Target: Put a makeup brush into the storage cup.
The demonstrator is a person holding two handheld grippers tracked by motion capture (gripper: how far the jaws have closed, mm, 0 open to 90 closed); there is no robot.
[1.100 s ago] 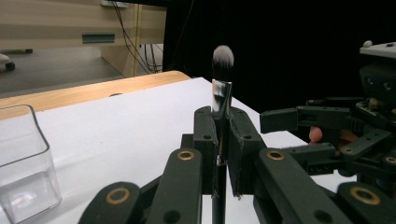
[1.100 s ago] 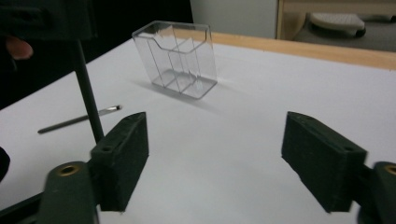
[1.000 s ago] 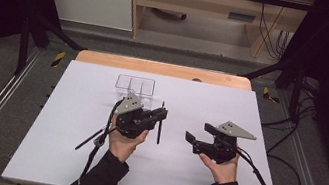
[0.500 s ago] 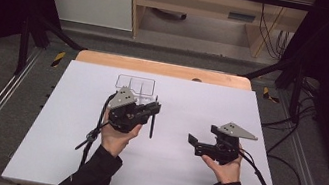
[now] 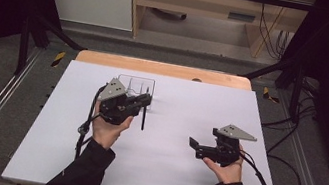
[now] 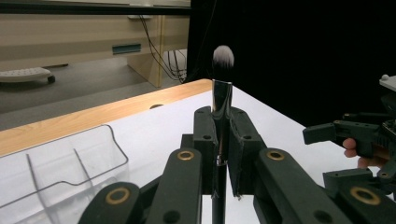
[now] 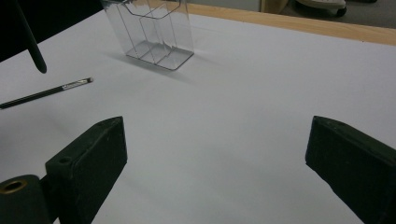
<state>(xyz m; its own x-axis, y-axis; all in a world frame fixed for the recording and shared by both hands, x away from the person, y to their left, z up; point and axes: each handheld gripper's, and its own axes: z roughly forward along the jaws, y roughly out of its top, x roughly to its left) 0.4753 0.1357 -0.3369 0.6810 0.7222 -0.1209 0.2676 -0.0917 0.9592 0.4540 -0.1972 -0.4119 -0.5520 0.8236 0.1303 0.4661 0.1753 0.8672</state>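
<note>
The left gripper [image 6: 219, 140] has its pads clamped on the handle of a makeup brush [image 6: 221, 93], bristle head up in its own view; from the high view the brush [image 5: 143, 117] is a thin dark rod hanging from the jaws over the white sheet [image 5: 164, 173]. Just beyond it stands the clear plastic organizer [image 5: 136, 83], near the table's far wooden edge [image 5: 164, 69].

The right gripper [image 5: 196, 146] has just been opening and now stands wide with nothing between its pads. Its own view shows a black pencil [image 7: 46, 93] lying flat on the sheet — hard to make out from above — and the brush's handle tip [image 7: 32, 46], cut off at the top.

Against the earlier frames, the left hand [image 5: 108, 131] has lifted the brush and carried it toward the organizer — the right hand [image 5: 225, 168] has hardly shifted.
</note>
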